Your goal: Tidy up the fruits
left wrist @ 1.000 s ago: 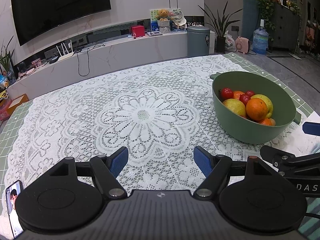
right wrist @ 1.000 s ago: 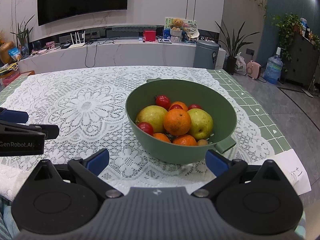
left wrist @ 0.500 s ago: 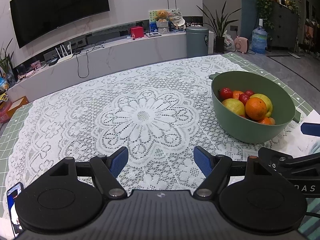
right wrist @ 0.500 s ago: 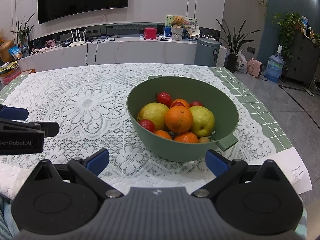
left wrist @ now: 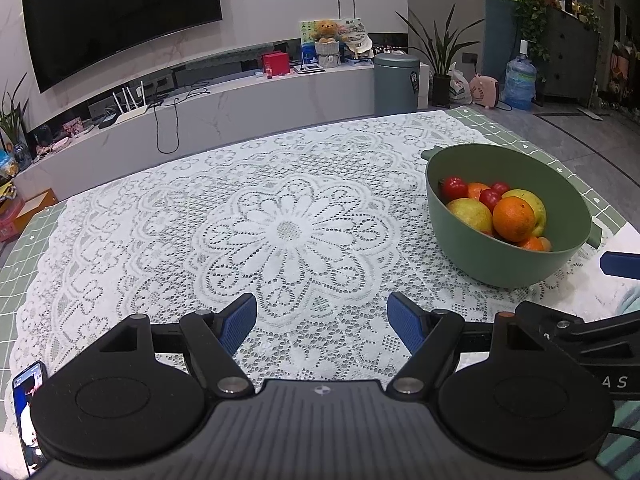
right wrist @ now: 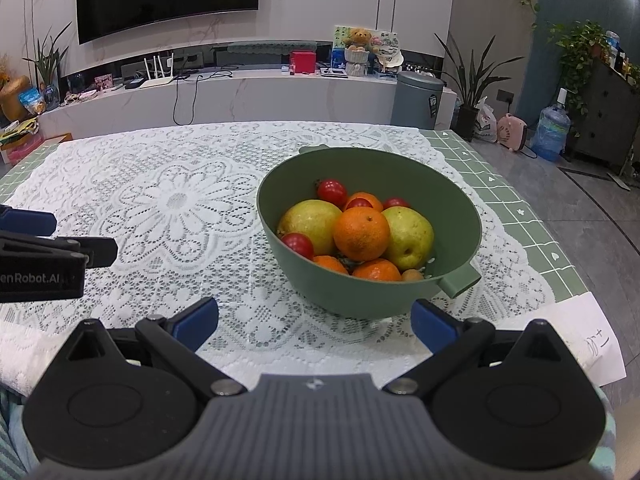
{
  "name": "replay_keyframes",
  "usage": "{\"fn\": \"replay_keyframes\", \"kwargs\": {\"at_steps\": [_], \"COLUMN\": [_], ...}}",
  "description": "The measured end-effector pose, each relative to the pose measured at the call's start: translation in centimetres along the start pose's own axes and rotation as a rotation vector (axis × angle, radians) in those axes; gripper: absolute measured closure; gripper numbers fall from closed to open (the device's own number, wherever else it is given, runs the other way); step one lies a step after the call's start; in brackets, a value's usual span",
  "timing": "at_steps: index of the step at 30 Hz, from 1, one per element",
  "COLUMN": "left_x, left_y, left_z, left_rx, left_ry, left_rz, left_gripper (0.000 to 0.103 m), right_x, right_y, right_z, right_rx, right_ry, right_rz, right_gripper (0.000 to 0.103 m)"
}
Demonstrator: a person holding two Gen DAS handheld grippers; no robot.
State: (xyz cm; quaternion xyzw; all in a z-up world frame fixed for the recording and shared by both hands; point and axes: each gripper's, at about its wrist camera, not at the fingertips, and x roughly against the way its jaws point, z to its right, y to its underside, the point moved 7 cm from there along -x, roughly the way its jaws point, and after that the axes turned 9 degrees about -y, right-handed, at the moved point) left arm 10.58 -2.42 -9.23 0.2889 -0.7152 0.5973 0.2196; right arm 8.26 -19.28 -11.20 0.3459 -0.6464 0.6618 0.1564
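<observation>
Holding my right hand-held gripper and my left hand-held gripper with jaws apart and empty, I face the green bowl of fruit near the surface's right edge. Reaching for the top orange could send the 2 pears or small tomatoes rolling, since they lean on it. Fruit beneath the pile is hidden.

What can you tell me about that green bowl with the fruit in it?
The green bowl is round and deep, looks like matte plastic, with a small tab handle at two opposite sides of the rim. It stands upright on the lace tablecloth, holding oranges, yellow-green pears and small red tomatoes. Small holes show near its bottom. Neither gripper touches it.
</observation>
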Motion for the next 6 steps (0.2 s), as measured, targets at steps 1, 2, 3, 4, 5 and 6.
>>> {"fn": "replay_keyframes", "kwargs": {"at_steps": [1,2,3,4,5,6], "left_x": [0.01,0.01,0.03,0.03,0.02,-0.01], "left_y": [0.0,0.0,-0.01,-0.02,-0.05,-0.02], "left_z": [-0.02,-0.04,-0.08,-0.11,-0.19,-0.27], "left_rx": [0.001,0.001,0.002,0.004,0.005,0.007], "left_ry": [0.001,0.002,0.002,0.0,-0.001,0.0], "left_rz": [0.001,0.001,0.002,0.003,0.002,0.001], "left_gripper": [0.016,0.016,0.016,0.016,0.016,0.016], "right_x": [0.0,0.0,-0.01,0.0,0.0,0.01], "right_y": [0.0,0.0,0.0,0.01,0.02,0.06], "right_z": [0.0,0.0,-0.01,-0.01,-0.04,-0.09], "right_rx": [0.0,0.0,0.0,0.001,0.002,0.003], "right_ry": [0.0,0.0,0.0,0.0,0.0,-0.001], "right_rz": [0.0,0.0,0.0,0.0,-0.001,-0.002], "right_gripper": [0.004,0.004,0.004,0.004,0.004,0.004]}}
